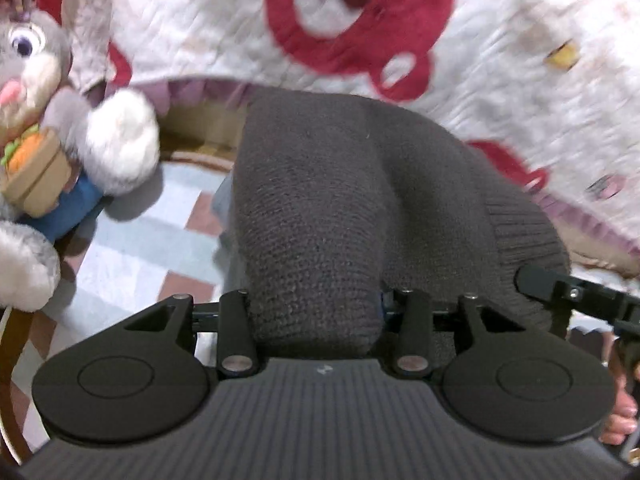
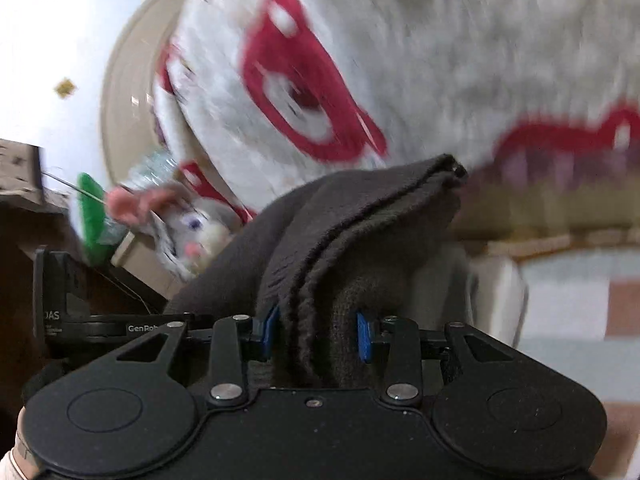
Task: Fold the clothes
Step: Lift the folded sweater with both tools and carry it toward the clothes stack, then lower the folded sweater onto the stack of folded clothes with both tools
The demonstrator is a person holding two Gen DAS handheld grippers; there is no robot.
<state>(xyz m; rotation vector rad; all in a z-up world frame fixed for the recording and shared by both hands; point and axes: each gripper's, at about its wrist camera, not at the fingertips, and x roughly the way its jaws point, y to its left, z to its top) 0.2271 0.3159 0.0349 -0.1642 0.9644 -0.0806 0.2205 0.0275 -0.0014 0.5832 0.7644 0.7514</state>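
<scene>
A dark grey knitted garment (image 1: 320, 200) hangs bunched from both grippers in front of a bed. In the left wrist view my left gripper (image 1: 316, 312) is shut on a thick fold of it, and the knit hides the pads. In the right wrist view my right gripper (image 2: 316, 332) is shut on several stacked layers of the same garment (image 2: 360, 208), with the blue pads (image 2: 362, 338) pressed against the cloth on both sides. Part of the right gripper's black frame (image 1: 560, 292) shows at the garment's right edge. The two grippers hold the cloth close together.
A white quilt with red bear prints (image 1: 400, 40) covers the bed behind. A grey plush rabbit (image 1: 52, 120) sits at the left, above a checked floor mat (image 1: 140, 248). A green object (image 2: 92, 208) and a brown box (image 2: 20, 172) lie left. Fingers of a hand (image 1: 620, 416) show lower right.
</scene>
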